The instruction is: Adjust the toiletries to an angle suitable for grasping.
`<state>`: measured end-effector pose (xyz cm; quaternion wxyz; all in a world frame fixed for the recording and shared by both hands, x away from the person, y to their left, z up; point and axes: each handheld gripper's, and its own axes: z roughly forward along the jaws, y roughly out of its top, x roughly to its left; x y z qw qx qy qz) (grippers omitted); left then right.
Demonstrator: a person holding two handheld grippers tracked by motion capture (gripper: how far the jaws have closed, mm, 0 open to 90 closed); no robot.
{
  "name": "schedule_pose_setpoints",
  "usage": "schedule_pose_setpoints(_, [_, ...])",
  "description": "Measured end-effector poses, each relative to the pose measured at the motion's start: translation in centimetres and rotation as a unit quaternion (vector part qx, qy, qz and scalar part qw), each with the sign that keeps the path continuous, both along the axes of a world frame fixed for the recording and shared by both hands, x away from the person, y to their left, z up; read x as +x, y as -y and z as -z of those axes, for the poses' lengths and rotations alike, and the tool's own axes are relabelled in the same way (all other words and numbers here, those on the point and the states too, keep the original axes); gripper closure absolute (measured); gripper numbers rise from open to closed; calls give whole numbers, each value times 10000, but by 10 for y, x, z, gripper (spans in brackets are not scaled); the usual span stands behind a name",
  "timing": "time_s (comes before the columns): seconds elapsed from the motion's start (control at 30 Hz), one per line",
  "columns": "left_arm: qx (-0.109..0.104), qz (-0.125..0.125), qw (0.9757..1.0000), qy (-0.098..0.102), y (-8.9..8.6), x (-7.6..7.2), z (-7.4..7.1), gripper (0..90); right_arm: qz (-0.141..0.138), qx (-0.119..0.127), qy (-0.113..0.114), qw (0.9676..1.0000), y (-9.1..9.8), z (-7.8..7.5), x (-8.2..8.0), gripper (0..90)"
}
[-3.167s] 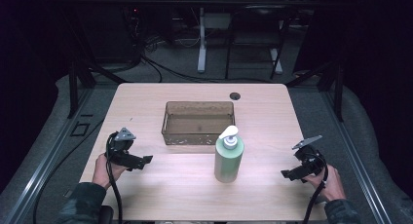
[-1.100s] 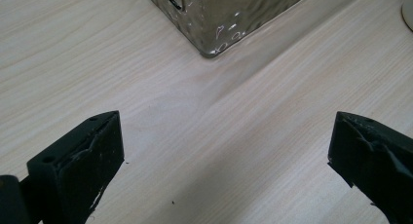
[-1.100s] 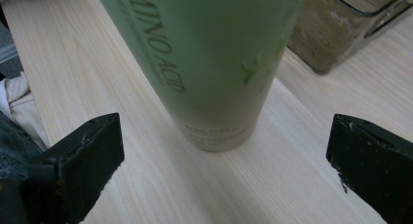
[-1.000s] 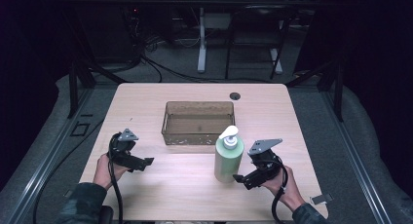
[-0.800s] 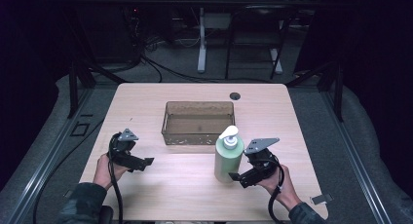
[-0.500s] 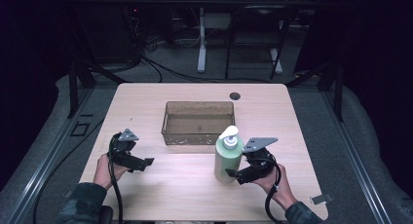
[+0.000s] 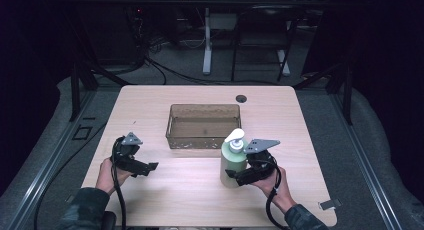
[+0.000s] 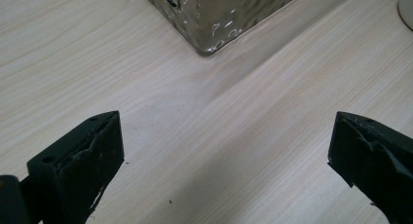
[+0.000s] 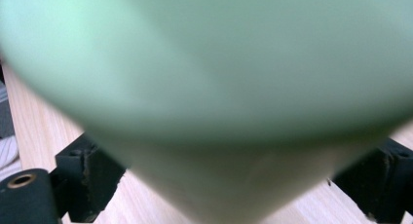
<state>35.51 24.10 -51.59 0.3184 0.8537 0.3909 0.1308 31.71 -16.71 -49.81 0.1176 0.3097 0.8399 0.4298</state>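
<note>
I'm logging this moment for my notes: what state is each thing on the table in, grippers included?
Green pump bottle: upright on the table, beside the bin's near right corner, its base between the right gripper's jaws.
Clear plastic bin: upright, open-topped, nothing visible inside.
Right gripper: jaws on either side of the bottle; contact cannot be told.
Left gripper: jaws wide open, holding nothing, low over bare table.
Table: light wood, level.

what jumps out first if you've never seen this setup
First, the pale green pump bottle with its white pump head, upright near the table's front edge; the right gripper has its jaws on either side of the bottle's lower body. Just behind it, mid-table, sits a clear brownish plastic bin. At front left, the left gripper rests wide open, holding nothing.
</note>
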Motion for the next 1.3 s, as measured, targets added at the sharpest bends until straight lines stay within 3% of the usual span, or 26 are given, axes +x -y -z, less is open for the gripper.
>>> schedule_pose_setpoints(0.5, [-21, -33, 10000, 39, 0, -1, -1, 1, 55, 47, 265, 9996, -12, 4, 3, 110])
schedule_pose_setpoints(0.77, [-13, -9, 10000, 35, 0, 0, -1, 1, 103, 198, 420, 9989, -24, 8, 10, 114])
schedule_pose_setpoints(1.3, [-54, 7, 10000, 15, 1, 0, -1, 1, 42, 226, 478, 9986, -55, 10, 32, 115])
